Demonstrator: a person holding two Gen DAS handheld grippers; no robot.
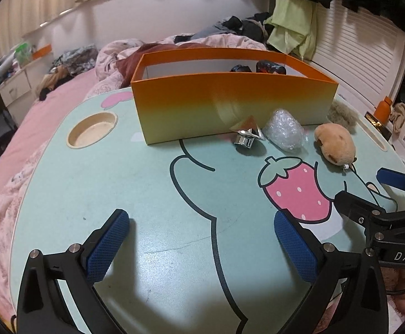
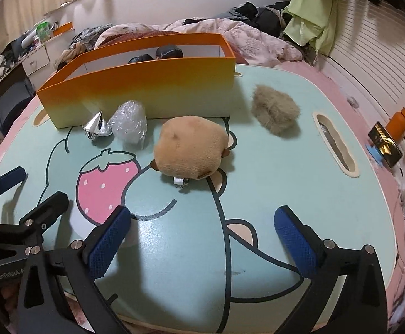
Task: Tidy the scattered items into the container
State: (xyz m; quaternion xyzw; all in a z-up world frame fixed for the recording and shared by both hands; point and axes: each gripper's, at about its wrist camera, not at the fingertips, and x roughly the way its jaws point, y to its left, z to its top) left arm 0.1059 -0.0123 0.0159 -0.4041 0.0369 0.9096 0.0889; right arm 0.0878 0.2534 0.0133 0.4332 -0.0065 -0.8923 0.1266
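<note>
1. Fingers first: the left gripper (image 1: 202,250) has its blue-padded fingers (image 1: 106,246) spread wide with nothing between them, hovering low over the near part of the desk (image 1: 146,194). The right gripper (image 2: 205,243) is the same deal, wide apart and empty.
2. The orange box (image 2: 146,89) sits toward the back of the desk. A couple of dark items (image 1: 269,68) already poke up inside it.
3. Left out on the desk: a tan plush toy (image 2: 191,150) nearest the right gripper, a grey fuzzy ball (image 2: 276,111) further back and off to the right, a bubble-wrapped bundle (image 2: 128,123) and a shiny chrome cone thing (image 2: 96,128), both just in front of the box wall.
4. Handling guess: the plush looks light and squishy, so pinching across its fat middle should hold fine. The chrome piece looks hard and slippery, probably best grabbed at its base. The bubble wrap could hide something fragile, so go gentle.
</note>
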